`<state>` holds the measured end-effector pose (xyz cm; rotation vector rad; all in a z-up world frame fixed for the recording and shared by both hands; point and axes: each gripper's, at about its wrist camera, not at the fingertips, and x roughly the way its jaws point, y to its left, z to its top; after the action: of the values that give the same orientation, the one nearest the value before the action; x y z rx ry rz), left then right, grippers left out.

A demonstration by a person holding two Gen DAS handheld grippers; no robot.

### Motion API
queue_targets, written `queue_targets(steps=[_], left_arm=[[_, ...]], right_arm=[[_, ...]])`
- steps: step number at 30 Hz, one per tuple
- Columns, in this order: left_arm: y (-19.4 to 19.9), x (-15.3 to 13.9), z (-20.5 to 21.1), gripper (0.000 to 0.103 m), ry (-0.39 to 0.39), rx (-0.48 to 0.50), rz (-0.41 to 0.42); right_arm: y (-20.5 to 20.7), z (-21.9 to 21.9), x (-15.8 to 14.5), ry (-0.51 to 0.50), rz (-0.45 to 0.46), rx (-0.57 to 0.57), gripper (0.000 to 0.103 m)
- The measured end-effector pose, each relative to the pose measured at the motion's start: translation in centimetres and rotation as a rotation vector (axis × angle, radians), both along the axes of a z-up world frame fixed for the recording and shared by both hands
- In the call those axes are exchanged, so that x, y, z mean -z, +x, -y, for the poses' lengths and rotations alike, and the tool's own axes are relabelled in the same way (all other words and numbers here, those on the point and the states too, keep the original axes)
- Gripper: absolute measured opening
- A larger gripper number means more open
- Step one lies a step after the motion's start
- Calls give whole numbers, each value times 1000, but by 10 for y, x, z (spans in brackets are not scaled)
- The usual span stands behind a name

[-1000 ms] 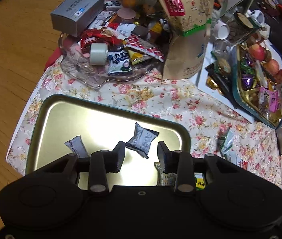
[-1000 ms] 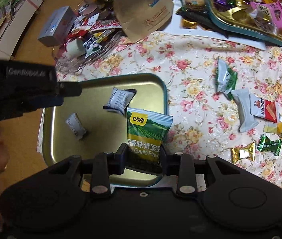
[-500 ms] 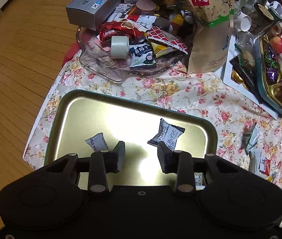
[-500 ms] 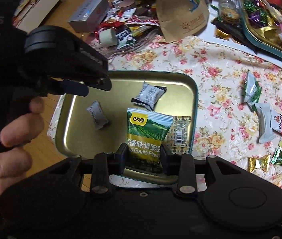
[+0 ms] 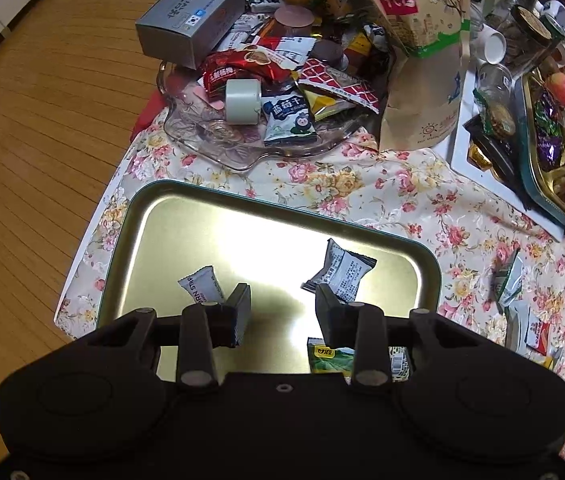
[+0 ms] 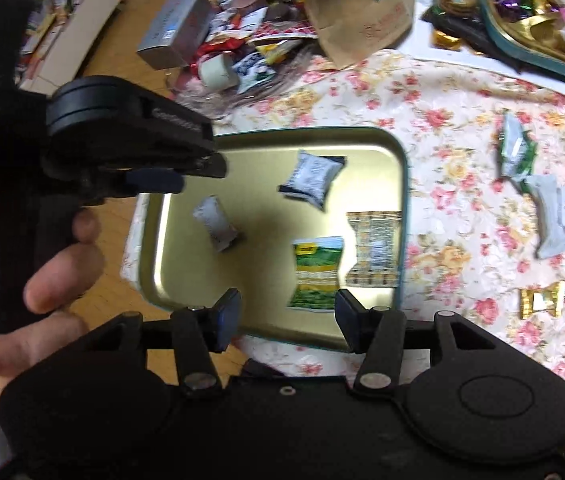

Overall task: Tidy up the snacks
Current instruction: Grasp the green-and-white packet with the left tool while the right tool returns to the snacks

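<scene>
A gold metal tray lies on the flowered cloth. In it are a grey-black packet, a small white wrapper, a green pea snack packet and a tan packet. My right gripper hovers above the tray's near rim, its jaws opening, with the green packet lying loose in the tray beyond them. My left gripper is open over the tray with nothing between its fingers. It also shows at the left of the right wrist view, held by a hand.
A glass dish heaped with snacks and a grey box stands beyond the tray, beside a tall brown paper bag. Another full tray sits far right. Loose wrapped sweets lie on the cloth to the right. Wooden floor lies left.
My right gripper has opened and let go of the green packet, which now lies flat in the tray beside the tan packet. The left gripper has stayed open over the tray.
</scene>
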<state>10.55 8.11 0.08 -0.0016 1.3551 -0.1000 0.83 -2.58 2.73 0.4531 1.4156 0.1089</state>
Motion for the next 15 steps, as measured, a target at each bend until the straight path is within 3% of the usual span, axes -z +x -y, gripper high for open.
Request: queue_targets(steps=[15], left_arm=[[-12,-2,56,44,28,124,-24]], right_arm=[[-15,69,19,-187,-81,125,55]])
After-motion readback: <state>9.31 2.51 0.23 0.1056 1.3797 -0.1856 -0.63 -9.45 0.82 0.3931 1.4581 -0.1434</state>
